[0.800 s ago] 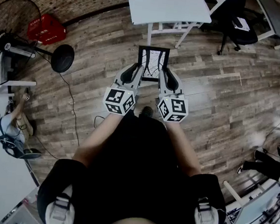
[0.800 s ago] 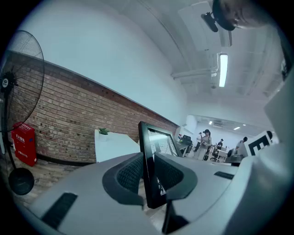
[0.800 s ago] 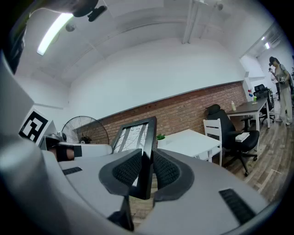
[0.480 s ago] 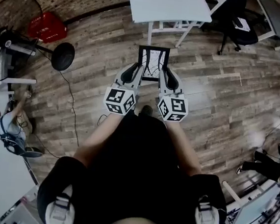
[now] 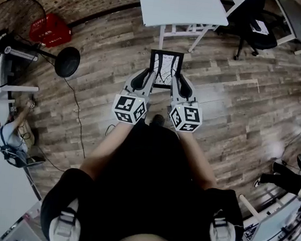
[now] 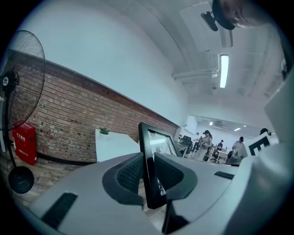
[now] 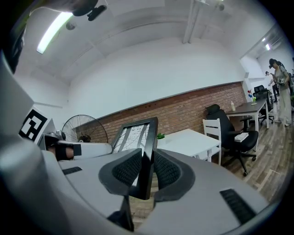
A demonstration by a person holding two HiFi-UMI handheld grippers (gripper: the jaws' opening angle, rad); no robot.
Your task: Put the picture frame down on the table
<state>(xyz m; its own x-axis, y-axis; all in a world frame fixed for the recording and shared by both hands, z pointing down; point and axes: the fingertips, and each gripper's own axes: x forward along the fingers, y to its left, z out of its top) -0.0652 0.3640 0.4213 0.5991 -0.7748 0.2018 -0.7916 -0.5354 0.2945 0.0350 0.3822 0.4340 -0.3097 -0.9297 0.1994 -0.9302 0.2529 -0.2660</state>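
A black picture frame (image 5: 165, 68) with a pale line drawing hangs upright over the wooden floor, held between both grippers. My left gripper (image 5: 150, 80) is shut on its left edge; in the left gripper view that black edge (image 6: 149, 170) stands clamped between the ribbed pads (image 6: 131, 173). My right gripper (image 5: 176, 83) is shut on the right edge, and the frame (image 7: 146, 156) shows pinched between its pads (image 7: 165, 170) in the right gripper view. The white table (image 5: 180, 4) stands just ahead, beyond the frame.
A floor fan (image 5: 14, 22) and its round base (image 5: 67, 62) stand at the left, beside a red crate (image 5: 52, 30). A black office chair (image 5: 255, 27) sits right of the table. A small green plant (image 6: 104, 131) rests on the tabletop. People stand further off.
The frame and both grippers have barely shifted, edging slightly forward towards the table. Both grips stay the same.
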